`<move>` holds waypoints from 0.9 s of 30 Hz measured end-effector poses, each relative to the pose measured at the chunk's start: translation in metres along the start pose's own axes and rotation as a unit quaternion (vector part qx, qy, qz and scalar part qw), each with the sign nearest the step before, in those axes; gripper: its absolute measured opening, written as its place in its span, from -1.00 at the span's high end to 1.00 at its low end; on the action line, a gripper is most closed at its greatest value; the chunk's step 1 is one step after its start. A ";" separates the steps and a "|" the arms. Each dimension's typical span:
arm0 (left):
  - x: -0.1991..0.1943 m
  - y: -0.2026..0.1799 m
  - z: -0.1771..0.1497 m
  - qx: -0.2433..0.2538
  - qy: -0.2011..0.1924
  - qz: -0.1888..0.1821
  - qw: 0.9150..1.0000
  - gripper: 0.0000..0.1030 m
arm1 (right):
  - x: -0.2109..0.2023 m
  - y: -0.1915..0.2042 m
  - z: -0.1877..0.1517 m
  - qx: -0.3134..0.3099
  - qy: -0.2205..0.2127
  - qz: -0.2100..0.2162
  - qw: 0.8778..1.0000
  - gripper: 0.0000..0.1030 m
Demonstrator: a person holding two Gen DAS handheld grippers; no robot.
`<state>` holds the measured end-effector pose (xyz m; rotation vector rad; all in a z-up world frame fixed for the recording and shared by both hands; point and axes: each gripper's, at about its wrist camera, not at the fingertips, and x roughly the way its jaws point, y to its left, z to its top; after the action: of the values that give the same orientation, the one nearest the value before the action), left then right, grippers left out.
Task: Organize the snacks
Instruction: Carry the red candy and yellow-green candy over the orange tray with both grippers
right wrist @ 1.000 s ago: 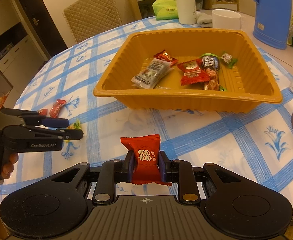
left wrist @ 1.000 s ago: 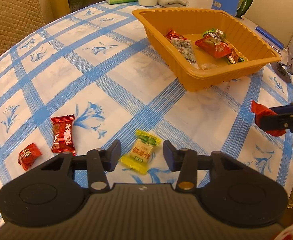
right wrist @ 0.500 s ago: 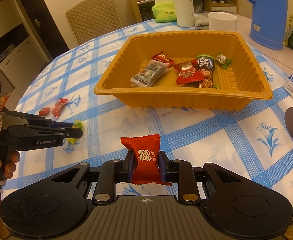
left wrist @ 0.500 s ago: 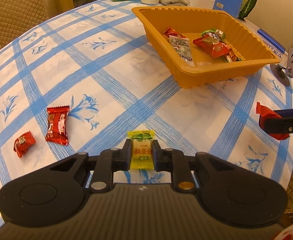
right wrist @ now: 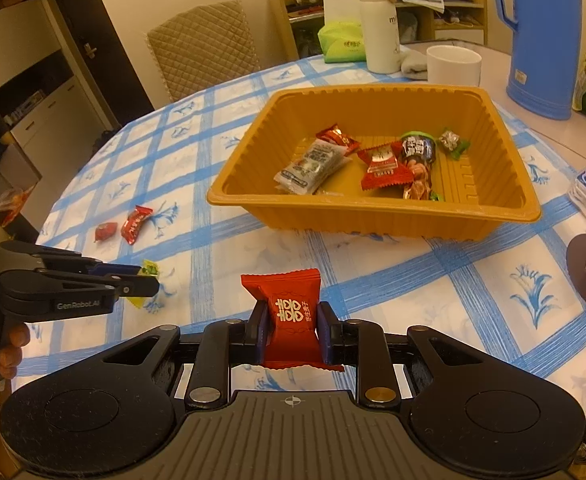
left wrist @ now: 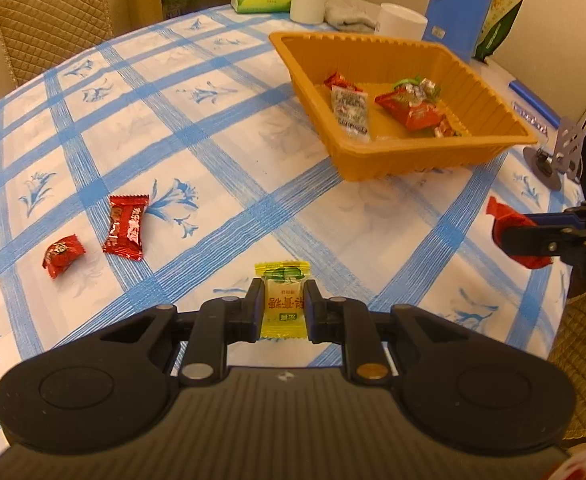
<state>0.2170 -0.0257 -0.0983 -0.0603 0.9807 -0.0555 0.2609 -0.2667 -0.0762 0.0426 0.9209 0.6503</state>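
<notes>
The left gripper [left wrist: 283, 307] was clamped on a small yellow plastic-wrapped candy [left wrist: 283, 304] with red Chinese characters and a green label I could not read; the candy stood upright between the pads, just above the blue-checked white tablecloth [left wrist: 197, 132]. Ahead and to the left of that claw lay a red foil candy packet with gold writing [left wrist: 126, 226] and, beside it, a smaller crumpled red sweet [left wrist: 62, 255]. Ahead and to the right sat the orange ribbed plastic tray [left wrist: 425, 160], holding several wrapped snacks, their print too small to read.

The right gripper [right wrist: 291, 330] was closed tight on a red pillow-shaped candy packet [right wrist: 289, 316] printed with a white double-happiness character and small white characters beside it. The tray [right wrist: 373, 216] stood straight ahead of this claw, well apart. To its left, the left gripper's black body [right wrist: 73, 288] carried the lettering "GenRobot.AI", held by a hand [right wrist: 9, 344]. Beyond the tray stood a white mug [right wrist: 453, 65], a white flask [right wrist: 381, 26], a green tissue pack [right wrist: 341, 42] and a blue jug [right wrist: 543, 36].
</notes>
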 end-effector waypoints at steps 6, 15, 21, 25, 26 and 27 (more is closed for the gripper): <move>-0.022 -0.012 0.008 -0.008 -0.025 -0.007 1.000 0.65 | -0.007 -0.002 0.005 -0.006 -0.010 0.008 1.000 0.50; -0.035 -0.044 0.033 0.004 -0.059 -0.021 0.998 0.65 | -0.020 -0.017 0.015 -0.010 -0.028 0.015 0.999 0.50; -0.028 -0.065 0.054 0.010 -0.071 -0.026 0.997 0.65 | -0.030 -0.038 0.027 -0.005 -0.044 0.005 0.999 0.50; -0.020 -0.080 0.070 0.017 -0.075 -0.028 0.997 0.65 | -0.036 -0.054 0.037 -0.001 -0.057 -0.006 0.998 0.50; -0.017 -0.084 0.074 0.017 -0.076 -0.028 0.997 0.65 | -0.037 -0.058 0.040 0.001 -0.061 -0.008 0.998 0.50; -0.015 -0.087 0.077 0.018 -0.077 -0.028 0.996 0.65 | -0.038 -0.064 0.044 0.002 -0.064 -0.010 0.998 0.50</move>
<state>0.2713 -0.1089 -0.0364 -0.0585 0.8235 -0.1187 0.3096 -0.3283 -0.0409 0.0784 0.7989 0.6194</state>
